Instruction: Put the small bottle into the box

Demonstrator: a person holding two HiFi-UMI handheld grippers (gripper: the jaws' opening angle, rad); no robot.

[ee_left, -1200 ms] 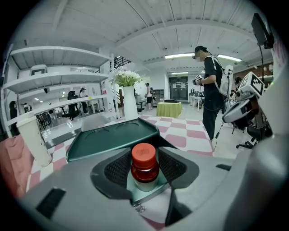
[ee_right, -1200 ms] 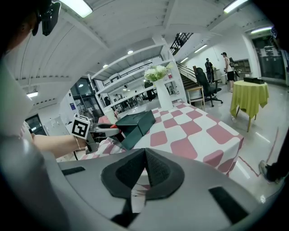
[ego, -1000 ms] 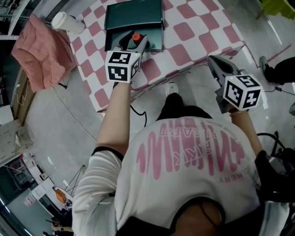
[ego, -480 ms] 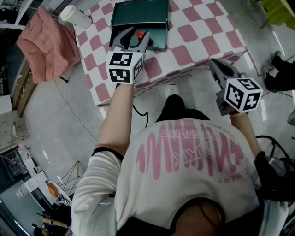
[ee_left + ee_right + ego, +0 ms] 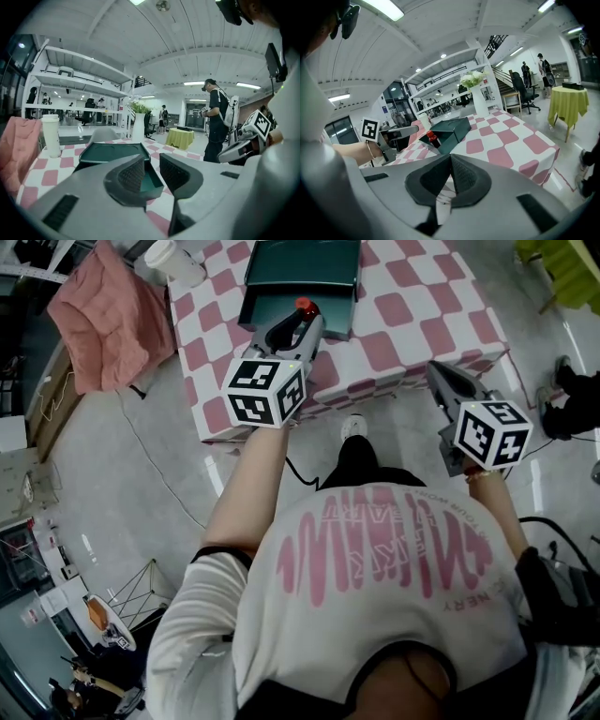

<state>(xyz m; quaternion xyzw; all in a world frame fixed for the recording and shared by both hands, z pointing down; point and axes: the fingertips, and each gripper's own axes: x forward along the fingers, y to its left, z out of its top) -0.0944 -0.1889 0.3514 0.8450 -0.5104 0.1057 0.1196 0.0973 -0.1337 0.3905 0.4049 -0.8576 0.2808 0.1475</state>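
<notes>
The small bottle [image 5: 303, 307] [image 5: 432, 138], dark with a red cap, stands upright inside the open green box [image 5: 300, 268] [image 5: 112, 152] [image 5: 452, 127], in the tray part nearest the person. The box sits on a table [image 5: 403, 310] [image 5: 506, 140] covered in pink and white checks.

The left gripper [image 5: 296, 326] [image 5: 152, 171] hangs just at 6 o'clock from the bottle, pointing toward the box. Its jaws have just been closing and now stand a narrow gap apart with nothing between them. Only the green of the box shows through the gap.

The right gripper [image 5: 442, 379] [image 5: 451, 161] is well away at 4 o'clock from the left one, off the near edge of the table. Its jaws are pressed together and hold nothing.

A white cup [image 5: 173, 261] [image 5: 50, 136] stands at 10 o'clock from the box, near the table's corner. A pink cloth [image 5: 108, 310] [image 5: 14, 150] lies beyond the table's edge at 9 o'clock. A tall white vase [image 5: 139, 126] [image 5: 478, 101] with flowers stands past the box, at 12 o'clock in both gripper views.
</notes>
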